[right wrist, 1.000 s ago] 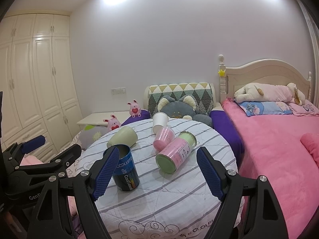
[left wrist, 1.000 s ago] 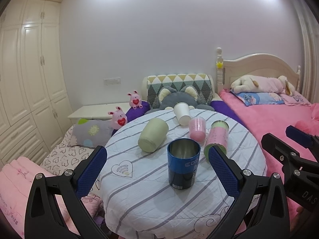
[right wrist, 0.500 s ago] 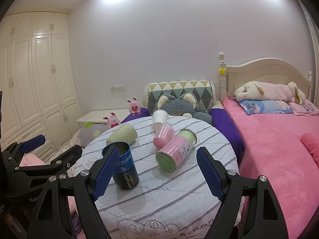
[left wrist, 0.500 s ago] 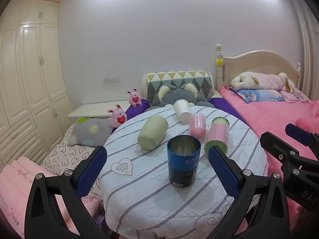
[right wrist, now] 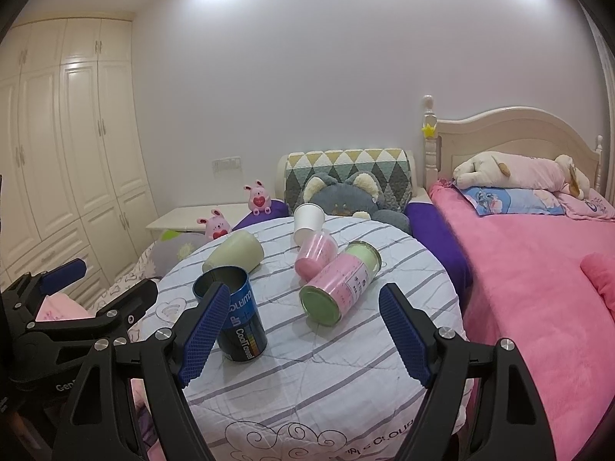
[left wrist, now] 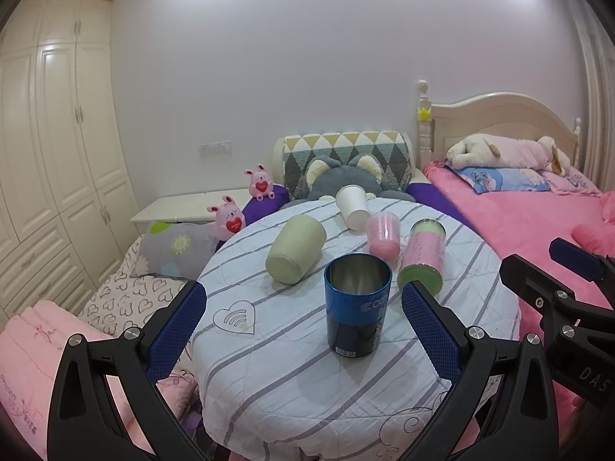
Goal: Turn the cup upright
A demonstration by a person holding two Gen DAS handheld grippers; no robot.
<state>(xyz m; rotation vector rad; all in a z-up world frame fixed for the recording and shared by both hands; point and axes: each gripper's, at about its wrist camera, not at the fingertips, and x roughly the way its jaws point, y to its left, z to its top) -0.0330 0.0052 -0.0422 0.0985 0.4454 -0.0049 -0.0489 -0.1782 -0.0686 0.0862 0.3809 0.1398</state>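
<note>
Both grippers wide open, holding nothing: left gripper [left wrist: 301, 317], right gripper [right wrist: 303, 332]. Blue cup [left wrist: 356, 303] upright. Pink can [right wrist: 340, 288] lies sideways, touching pink cup [right wrist: 315, 255]; clumsy grab probably rolls it off table [right wrist: 326, 376].

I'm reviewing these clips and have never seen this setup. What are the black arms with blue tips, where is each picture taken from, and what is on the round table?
There is no robot here: a person holds a two-finger claw in each hand, and a wide-angle camera on each claw looks forward along its fingers. One picture comes from the left claw, the other from the right claw. The blue parts are the finger pads. Both claws are open and hold nothing.

On the round table, covered by a striped cloth, a blue metal cup stands upright with its mouth up. Four others lie on their sides: a pale green cup, a white paper cup, a pink cup and a pink can with green ends. Behind are a pink bed and plush toys.
</note>
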